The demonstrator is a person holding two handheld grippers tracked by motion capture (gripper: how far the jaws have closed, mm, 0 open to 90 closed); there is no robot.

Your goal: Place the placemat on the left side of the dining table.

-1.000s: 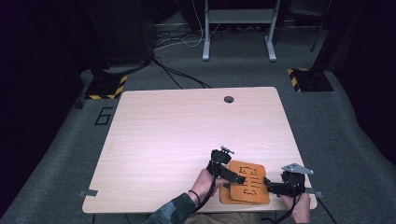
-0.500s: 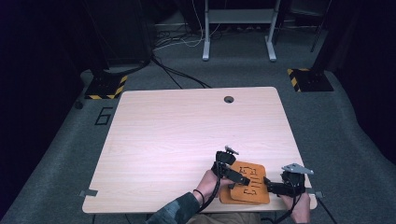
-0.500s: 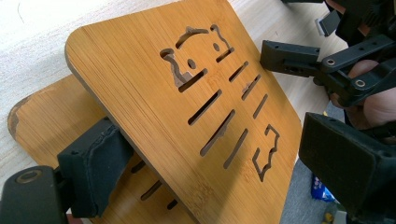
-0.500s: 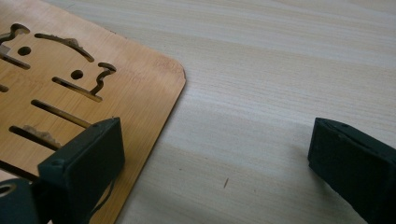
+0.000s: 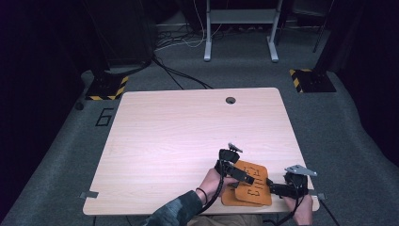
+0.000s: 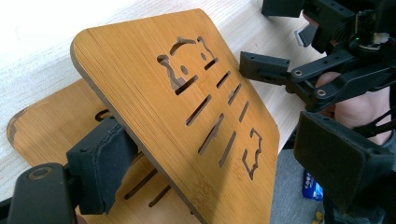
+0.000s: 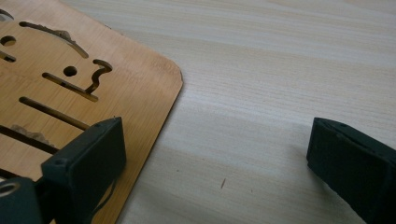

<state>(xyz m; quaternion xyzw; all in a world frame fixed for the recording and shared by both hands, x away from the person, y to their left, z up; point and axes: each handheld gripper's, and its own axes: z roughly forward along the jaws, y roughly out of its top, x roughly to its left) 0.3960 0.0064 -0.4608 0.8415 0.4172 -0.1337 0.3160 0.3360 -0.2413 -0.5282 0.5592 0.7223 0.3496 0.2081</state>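
Observation:
Two orange wooden boards with cut-out slots lie stacked at the table's front right. The upper board (image 5: pixel 254 186) (image 6: pixel 187 102) is tilted up off the lower board (image 5: pixel 230 197) (image 6: pixel 46 135). My left gripper (image 5: pixel 240 175) (image 6: pixel 219 158) straddles the upper board. Its jaws have just been closing. One pad (image 6: pixel 100 163) sits under the board's raised edge and the other pad (image 6: pixel 341 163) stands just clear of the far edge. My right gripper (image 5: pixel 277 189) (image 7: pixel 215 154) is open, with one pad (image 7: pixel 88 158) over a board's corner (image 7: pixel 116 88) and bare table between its jaws.
The light wooden table (image 5: pixel 188 132) stretches away to the back and left, with a cable hole (image 5: pixel 230 100) near its far edge. The boards lie close to the front edge. Grey carpet, cables and a metal stand's legs (image 5: pixel 240 52) lie beyond the table.
My left gripper has shifted slightly right over the boards, and the upper board now sits askew and tilted above the lower one. The right gripper has stayed put.

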